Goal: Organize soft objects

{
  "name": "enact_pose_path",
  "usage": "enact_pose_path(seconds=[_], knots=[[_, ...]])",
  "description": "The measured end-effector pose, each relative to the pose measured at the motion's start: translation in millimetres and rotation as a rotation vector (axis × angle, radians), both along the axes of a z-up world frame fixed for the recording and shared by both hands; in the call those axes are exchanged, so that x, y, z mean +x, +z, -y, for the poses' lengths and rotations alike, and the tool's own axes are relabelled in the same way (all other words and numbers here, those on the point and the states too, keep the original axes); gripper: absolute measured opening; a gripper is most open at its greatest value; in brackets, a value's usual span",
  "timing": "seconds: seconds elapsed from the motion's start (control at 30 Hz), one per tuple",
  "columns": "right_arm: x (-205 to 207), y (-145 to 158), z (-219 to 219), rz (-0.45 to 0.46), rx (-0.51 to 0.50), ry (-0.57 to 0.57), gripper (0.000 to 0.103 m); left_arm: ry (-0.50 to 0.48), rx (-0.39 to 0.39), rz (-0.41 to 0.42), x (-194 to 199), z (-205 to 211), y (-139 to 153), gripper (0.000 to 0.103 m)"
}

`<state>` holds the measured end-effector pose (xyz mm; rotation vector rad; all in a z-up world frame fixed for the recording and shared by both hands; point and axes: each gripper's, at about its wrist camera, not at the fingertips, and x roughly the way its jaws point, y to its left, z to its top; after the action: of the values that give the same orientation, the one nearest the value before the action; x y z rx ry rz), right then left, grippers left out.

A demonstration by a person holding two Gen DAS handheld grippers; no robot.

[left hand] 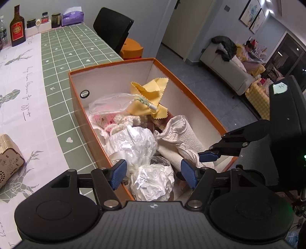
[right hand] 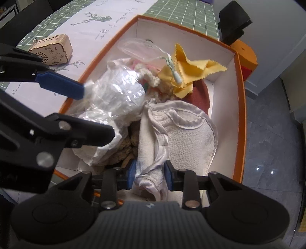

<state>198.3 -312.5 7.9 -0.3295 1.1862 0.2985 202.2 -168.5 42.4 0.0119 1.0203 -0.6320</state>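
Observation:
An orange box with a white inside sits at the table's edge and holds soft things: a yellow cloth, a clear pouch, pink and cream knitwear, crumpled plastic bags and a white towel. My left gripper is open over the near end, its fingers on either side of a crumpled bag. My right gripper is shut on the white towel, which still lies in the box. The yellow cloth and a dark red cloth lie beyond it.
A small wooden radio stands on the patterned tablecloth left of the box. Bottles and jars and a tissue pack line the far table end. A black chair and an orange stool stand beyond the table.

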Motion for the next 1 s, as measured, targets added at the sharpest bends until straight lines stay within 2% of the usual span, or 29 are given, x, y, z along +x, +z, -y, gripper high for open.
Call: enact_pose_path(seconds=[0.07, 0.13, 0.37, 0.47, 0.63, 0.87, 1.0], knots=[[-3.4, 7.7, -4.2, 0.017, -0.007, 0.007, 0.033, 0.009, -0.012, 0.013, -1.4, -2.5, 3.7, 0.076], [-6.0, 15.7, -9.5, 0.039, -0.02, 0.013, 0.041, 0.012, -0.022, 0.024, -3.6, -6.6, 7.8, 0.076], [-18.8, 49.3, -17.8, 0.14, -0.028, 0.007, 0.049, 0.046, -0.054, 0.1, -21.1, -25.7, 26.6, 0.076], [-28.7, 61.5, -25.0, 0.195, -0.024, 0.011, 0.055, 0.072, -0.056, 0.157, -35.0, -38.8, 35.8, 0.076], [-47.6, 76.2, -38.7, 0.278, -0.023, 0.022, 0.057, 0.118, -0.079, 0.264, -59.8, -65.4, 44.6, 0.076], [-81.7, 90.8, -62.3, 0.4, 0.076, -0.003, 0.063, 0.167, -0.119, 0.404, -97.0, -101.7, 48.4, 0.076], [-104.8, 88.9, -80.4, 0.465, 0.103, 0.007, 0.065, 0.212, -0.08, 0.483, -115.0, -115.7, 45.1, 0.076]])
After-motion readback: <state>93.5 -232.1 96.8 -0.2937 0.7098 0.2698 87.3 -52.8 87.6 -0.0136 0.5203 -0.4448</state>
